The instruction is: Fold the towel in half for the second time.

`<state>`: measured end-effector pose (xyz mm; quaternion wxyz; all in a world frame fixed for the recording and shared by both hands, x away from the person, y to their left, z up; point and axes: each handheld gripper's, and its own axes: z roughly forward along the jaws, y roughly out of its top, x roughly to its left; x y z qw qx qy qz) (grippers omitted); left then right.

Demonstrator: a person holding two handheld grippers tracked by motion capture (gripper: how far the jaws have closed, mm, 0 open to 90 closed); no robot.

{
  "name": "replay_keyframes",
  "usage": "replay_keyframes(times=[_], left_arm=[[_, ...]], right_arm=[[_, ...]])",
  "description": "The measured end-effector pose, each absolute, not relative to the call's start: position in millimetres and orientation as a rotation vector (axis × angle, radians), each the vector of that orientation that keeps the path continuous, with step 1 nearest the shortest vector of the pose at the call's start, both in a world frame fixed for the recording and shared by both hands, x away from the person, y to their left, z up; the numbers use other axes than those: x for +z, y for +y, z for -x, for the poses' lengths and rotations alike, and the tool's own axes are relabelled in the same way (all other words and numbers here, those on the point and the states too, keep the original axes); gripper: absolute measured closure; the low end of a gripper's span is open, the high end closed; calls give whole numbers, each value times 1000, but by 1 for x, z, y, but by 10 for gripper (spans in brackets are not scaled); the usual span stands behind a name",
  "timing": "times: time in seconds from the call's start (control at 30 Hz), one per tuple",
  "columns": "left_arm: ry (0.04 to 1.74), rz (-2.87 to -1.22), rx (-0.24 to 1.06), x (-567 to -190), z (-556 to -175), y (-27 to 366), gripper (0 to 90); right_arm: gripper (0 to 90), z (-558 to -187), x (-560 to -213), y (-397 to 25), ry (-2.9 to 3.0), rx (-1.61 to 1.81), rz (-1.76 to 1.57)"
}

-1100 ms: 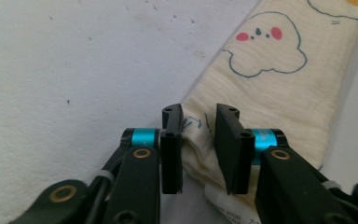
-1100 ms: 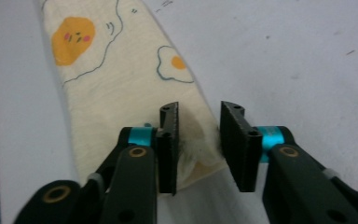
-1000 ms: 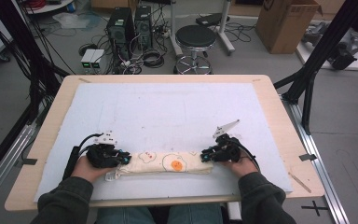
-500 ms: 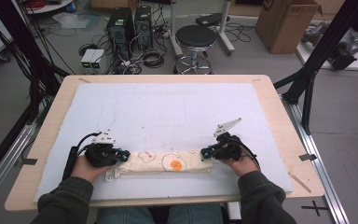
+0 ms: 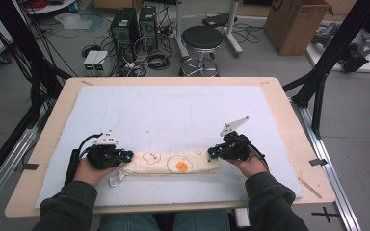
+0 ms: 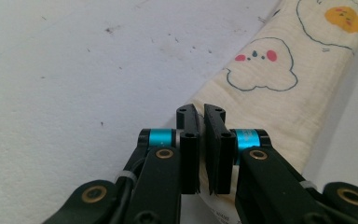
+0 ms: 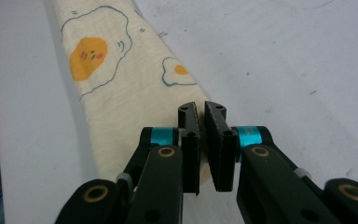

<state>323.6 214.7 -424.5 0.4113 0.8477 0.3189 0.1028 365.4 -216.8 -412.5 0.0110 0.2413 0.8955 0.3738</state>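
Note:
A long folded cream cloth (image 5: 173, 166) printed with fried eggs and a cloud face lies along the near part of the white mat (image 5: 173, 115). My left gripper (image 5: 126, 157) is at its left end. In the left gripper view the jaws (image 6: 201, 112) are shut on the cloth's (image 6: 270, 88) far corner. My right gripper (image 5: 212, 152) is at the right end, and in the right gripper view its jaws (image 7: 201, 109) pinch the edge of the cloth (image 7: 121, 84). A drawstring loop (image 5: 114, 180) trails from the left end.
The mat covers a wooden table (image 5: 289, 115), and a thin wooden stick (image 5: 310, 187) lies on the bare wood at the front right. Beyond the far edge are a stool (image 5: 202, 38), computer towers (image 5: 135, 24) and a cardboard box (image 5: 294, 24). Black frame posts stand at both sides.
Both grippers have edged slightly away from the table's near edge while holding the cloth ends. The cloth lies much as before.

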Motion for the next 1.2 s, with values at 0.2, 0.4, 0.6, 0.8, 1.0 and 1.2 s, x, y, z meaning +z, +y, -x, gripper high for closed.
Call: replay_keyframes(times=[0.2, 0.4, 0.6, 0.8, 1.0, 1.2], left_arm=[[813, -2109, 297, -417, -336, 212, 846], [841, -2099, 335, -414, -351, 211, 846], [886, -2072, 347, -416, -365, 211, 846], [927, -2052, 367, -422, -376, 213, 847], [959, -2023, 396, -427, -383, 212, 846], [960, -2029, 411, -423, -391, 208, 846]], right_arm=[[850, -376, -408, -218, 2761, 1163, -766], [850, -392, -402, -217, 2735, 1154, -777], [850, -404, -404, -216, 2716, 1161, -811], [849, -417, -403, -213, 2695, 1160, -824], [849, -429, -402, -211, 2674, 1161, -845], [849, -437, -403, -213, 2650, 1166, -864]])
